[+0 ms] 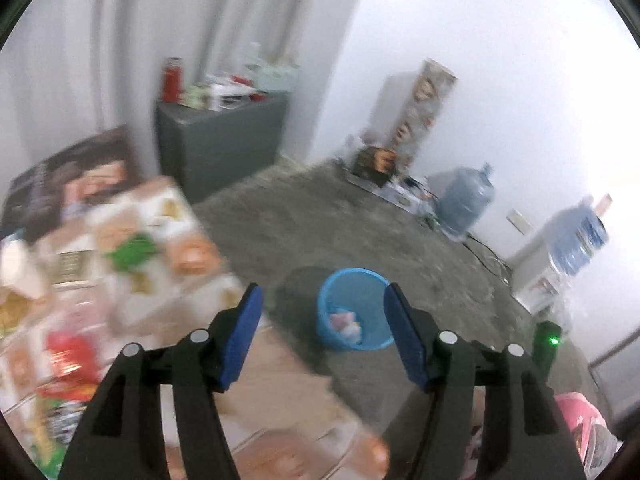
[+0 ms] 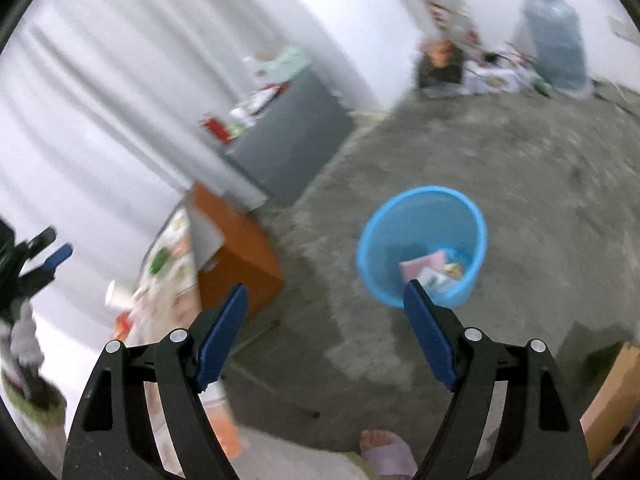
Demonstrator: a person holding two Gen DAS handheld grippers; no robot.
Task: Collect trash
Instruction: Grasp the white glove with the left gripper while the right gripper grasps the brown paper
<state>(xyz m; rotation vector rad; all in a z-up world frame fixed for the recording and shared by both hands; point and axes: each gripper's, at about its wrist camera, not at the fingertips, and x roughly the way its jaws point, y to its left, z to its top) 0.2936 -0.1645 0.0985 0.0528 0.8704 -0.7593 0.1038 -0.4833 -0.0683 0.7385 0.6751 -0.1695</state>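
Bright, washed-out white walls; heavy motion blur, fisheye bending at the edges.

Left gripper (image 1: 322,304) and right gripper (image 2: 326,306) angle downward, jaws wide apart, nothing between them.

Both fisheye views looked forward and downward along their own fingers, from well above the grey floor (image 1: 360,216). The left wrist view faced the room's far corner. The right wrist view sat nearer the blue bin (image 2: 424,244), tilted. Both shared bin, grey cabinet (image 1: 220,140) and water jug (image 1: 464,200).
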